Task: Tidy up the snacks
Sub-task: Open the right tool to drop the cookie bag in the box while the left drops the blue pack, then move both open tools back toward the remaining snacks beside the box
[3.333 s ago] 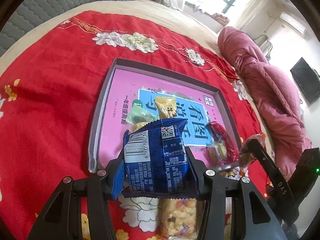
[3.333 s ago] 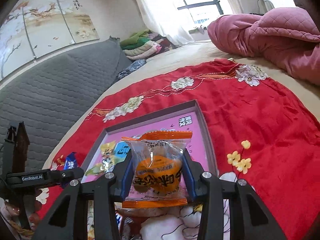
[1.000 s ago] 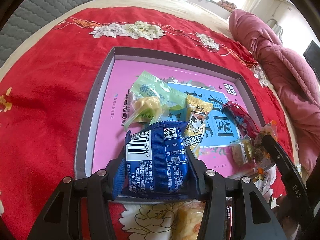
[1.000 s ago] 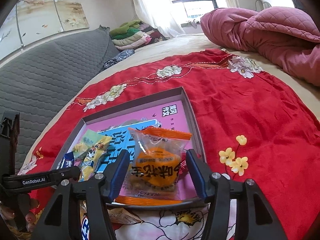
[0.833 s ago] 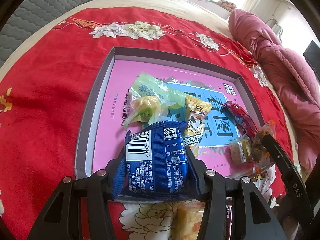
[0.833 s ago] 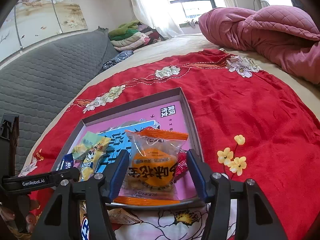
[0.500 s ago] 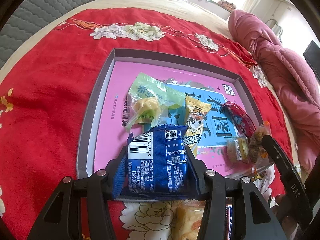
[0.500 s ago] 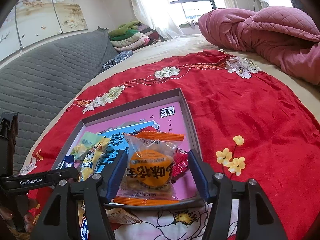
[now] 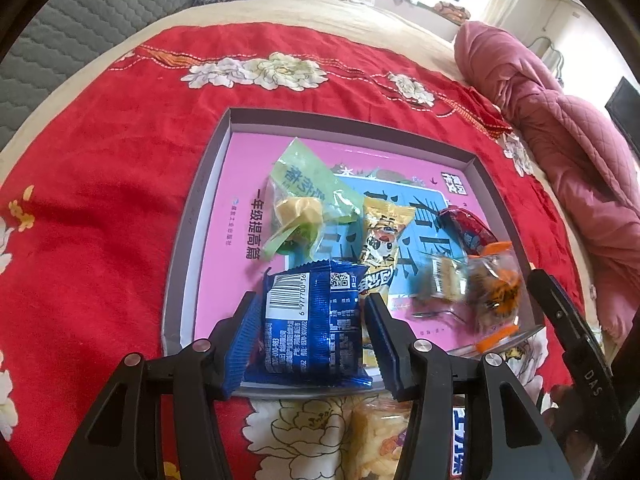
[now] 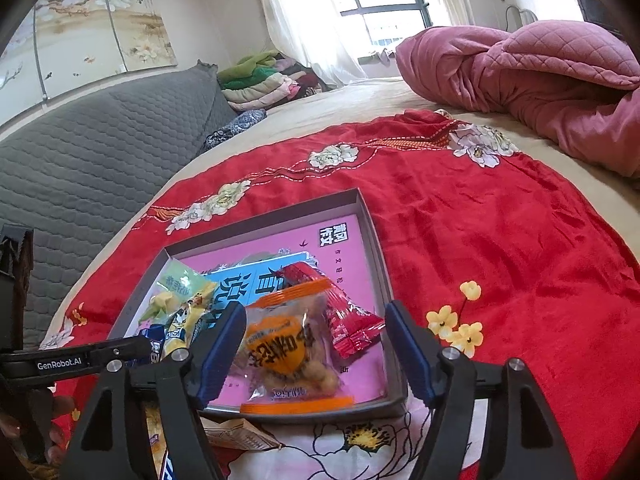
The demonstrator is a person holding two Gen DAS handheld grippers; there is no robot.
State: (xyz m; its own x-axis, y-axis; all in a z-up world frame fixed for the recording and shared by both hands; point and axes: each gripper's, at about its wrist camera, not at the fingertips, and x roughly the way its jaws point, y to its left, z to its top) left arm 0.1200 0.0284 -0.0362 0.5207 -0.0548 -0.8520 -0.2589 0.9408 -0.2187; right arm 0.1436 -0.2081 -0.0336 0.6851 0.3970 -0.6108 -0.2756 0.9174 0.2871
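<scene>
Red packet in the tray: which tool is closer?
Right. The right tool, jaws opening around the orange packet, sits beside the red packet. The left tool holds the blue packet across the tray.

A shallow box lid [image 9: 182, 264] lies on a flowered cloth [image 9: 100, 184] spread over the bed [image 10: 360, 100]. In the lid, seen from the left wrist, a mooncake packet [image 9: 300, 208] lies farthest left, a tiger-print snack packet [image 9: 382, 248] to its right, then a sausage stick [image 9: 468, 228]. A biscuit packet [image 9: 308, 320] sits at the near edge, a peanut packet [image 10: 292, 348] at the near right corner. A rolled quilt [image 10: 540, 76] lies beyond the cloth.
</scene>
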